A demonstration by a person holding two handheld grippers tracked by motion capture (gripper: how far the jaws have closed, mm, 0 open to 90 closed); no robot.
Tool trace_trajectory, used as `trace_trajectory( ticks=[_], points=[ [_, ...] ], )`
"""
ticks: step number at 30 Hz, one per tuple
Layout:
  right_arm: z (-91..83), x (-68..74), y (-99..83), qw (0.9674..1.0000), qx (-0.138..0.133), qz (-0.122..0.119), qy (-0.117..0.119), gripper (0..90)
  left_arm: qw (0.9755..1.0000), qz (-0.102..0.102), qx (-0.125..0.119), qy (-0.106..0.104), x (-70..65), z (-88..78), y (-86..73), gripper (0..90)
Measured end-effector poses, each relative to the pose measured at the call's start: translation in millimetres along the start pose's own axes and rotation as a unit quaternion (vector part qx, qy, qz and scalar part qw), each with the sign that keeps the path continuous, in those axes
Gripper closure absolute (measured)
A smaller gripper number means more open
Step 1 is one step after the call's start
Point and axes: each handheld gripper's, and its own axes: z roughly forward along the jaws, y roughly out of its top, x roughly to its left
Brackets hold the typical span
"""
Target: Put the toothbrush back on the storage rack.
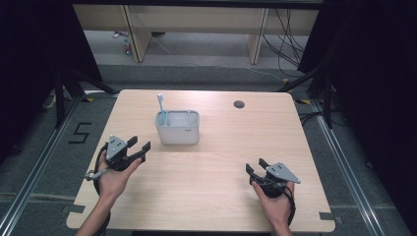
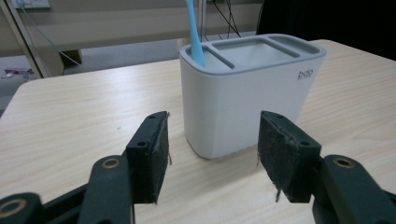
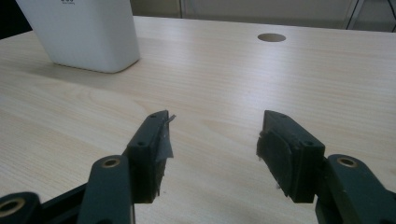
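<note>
Blue toothbrush (image 1: 161,109) upright, head up, in holder (image 1: 178,132)

High view looks down over the table (image 1: 206,196); both low gripper views share the holder (image 2: 243,102).

Wooden table (image 1: 211,196) bearing white holder (image 1: 178,129)
</note>
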Motion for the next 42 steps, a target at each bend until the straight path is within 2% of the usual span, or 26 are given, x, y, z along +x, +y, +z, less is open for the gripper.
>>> trace_trajectory(
  ticks=[6, 11, 14, 15, 17, 18, 22, 23, 24, 25, 26, 28, 29, 30, 31, 32, 34, 38, 39, 42],
  points=[
    [0.5, 0.7, -0.4, 1.0, -0.001, 0.001, -0.002, 43.1, 1.0, 0.004, 0.005, 0.004, -0.4, -5.5, -17.8, 42.4],
    [0.5, -0.7, -0.4, 0.9999, -0.007, -0.011, -0.006, 43.2, 0.9999, 0.01, 0.001, 0.011, 0.4, -10.3, -30.4, 41.4],
    [1.2, 0.8, -0.8, 1.0, -0.004, -0.001, 0.001, 43.2, 0.9999, 0.012, 0.0, 0.008, 1.0, -12.1, -37.6, 40.7],
    [0.8, 0.0, -0.6, 1.0, -0.004, -0.008, -0.002, 43.2, 0.9999, 0.012, 0.002, 0.011, 1.6, -13.7, -40.2, 40.2],
    [0.3, -0.2, -0.4, 1.0, -0.002, -0.009, -0.004, 43.1, 0.9999, 0.007, -0.005, 0.01, 3.0, -14.7, -44.0, 40.0],
    [-0.1, 2.0, -0.9, 1.0, -0.001, 0.008, -0.002, 43.1, 0.9999, 0.005, -0.005, 0.012, 3.5, -16.0, -46.1, 40.0],
    [0.4, 1.7, -1.2, 1.0, -0.001, 0.005, -0.001, 43.1, 0.9998, 0.003, -0.008, 0.017, 5.1, -19.6, -50.5, 39.9],
    [0.4, 0.5, -0.8, 1.0, 0.001, -0.006, 0.002, 43.1, 0.9998, 0.004, -0.014, 0.016, 5.3, -19.8, -52.3, 39.9],
    [0.0, 0.8, -0.6, 1.0, -0.001, -0.005, -0.001, 43.2, 0.9998, 0.005, -0.012, 0.016, 5.4, -20.3, -53.3, 39.9],
    [0.0, 2.0, -1.0, 1.0, 0.0, 0.006, 0.003, 43.2, 0.9998, 0.005, -0.011, 0.014, 5.6, -20.5, -55.1, 39.6],
    [0.4, 2.1, -1.4, 1.0, -0.002, 0.006, 0.001, 43.2, 0.9998, 0.003, -0.015, 0.012, 5.9, -19.7, -57.5, 39.4],
    [0.3, 1.8, -1.3, 1.0, -0.001, 0.006, -0.001, 43.2, 0.9999, 0.001, -0.006, 0.013, 6.6, -20.5, -61.2, 39.1],
    [0.3, 0.0, -1.1, 1.0, -0.003, -0.007, -0.003, 43.1, 0.9998, -0.001, -0.013, 0.012, 7.4, -20.9, -61.6, 38.4],
    [0.4, 1.6, -1.6, 1.0, -0.004, 0.005, -0.001, 43.1, 0.9998, -0.003, -0.016, 0.013, 7.9, -22.0, -61.9, 38.3],
    [0.2, -0.3, -1.3, 1.0, -0.005, -0.008, -0.002, 43.1, 0.9997, -0.004, -0.019, 0.015, 7.9, -23.3, -62.3, 37.9],
    [0.0, -0.3, -1.2, 1.0, -0.005, -0.005, 0.0, 43.1, 0.9995, -0.006, -0.027, 0.014, 7.3, -22.6, -62.7, 37.6],
    [0.2, -0.7, -1.3, 0.9999, -0.009, -0.008, -0.004, 43.1, 0.9996, 0.001, -0.021, 0.017, 5.4, -23.8, -62.5, 37.3],
    [-0.4, -1.7, -1.1, 0.9999, -0.006, -0.008, 0.005, 42.9, 0.9996, 0.014, -0.013, 0.019, 3.3, -23.1, -61.9, 37.6],
    [-0.8, -1.6, -1.1, 0.9999, -0.003, -0.01, -0.001, 42.9, 0.9997, 0.014, -0.012, 0.019, 3.1, -23.0, -61.8, 37.6],
    [-0.8, -1.4, -1.0, 1.0, -0.002, -0.008, 0.0, 42.8, 0.9997, 0.013, -0.013, 0.017, 3.4, -23.0, -61.9, 37.6]
  ],
)
